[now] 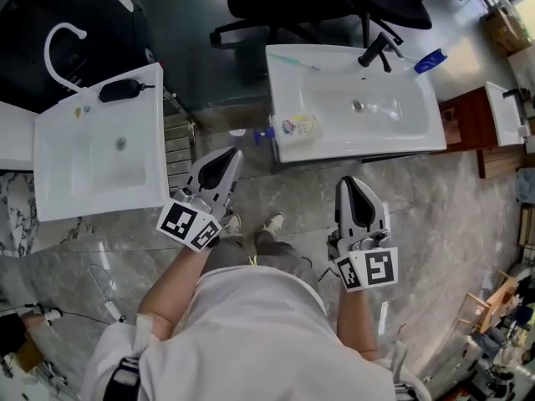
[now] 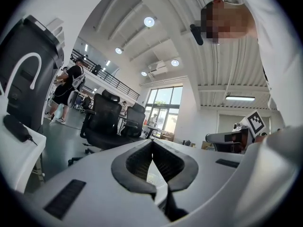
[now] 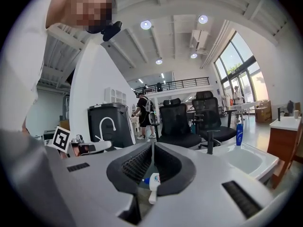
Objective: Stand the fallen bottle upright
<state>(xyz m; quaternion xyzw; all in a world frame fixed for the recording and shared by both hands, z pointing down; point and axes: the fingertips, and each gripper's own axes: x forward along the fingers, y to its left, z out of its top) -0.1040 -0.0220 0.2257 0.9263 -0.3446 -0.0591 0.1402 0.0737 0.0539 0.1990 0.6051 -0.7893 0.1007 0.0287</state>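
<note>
Right hand-held gripper (image 1: pixel 355 184), toppled yellowish bottle (image 1: pixel 297 128)

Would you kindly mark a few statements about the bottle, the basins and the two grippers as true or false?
1. The pump bottle lies on its side at the near left corner of the right basin. True.
2. The left gripper is clamped on that bottle. False: its jaws are shut on nothing, short of the basin.
3. A blue bottle stands upright near the black faucet. True.
4. The left basin has a black faucet. False: it has a white faucet, which is curved.
5. The right gripper is wide open. False: its jaws are together.
</note>
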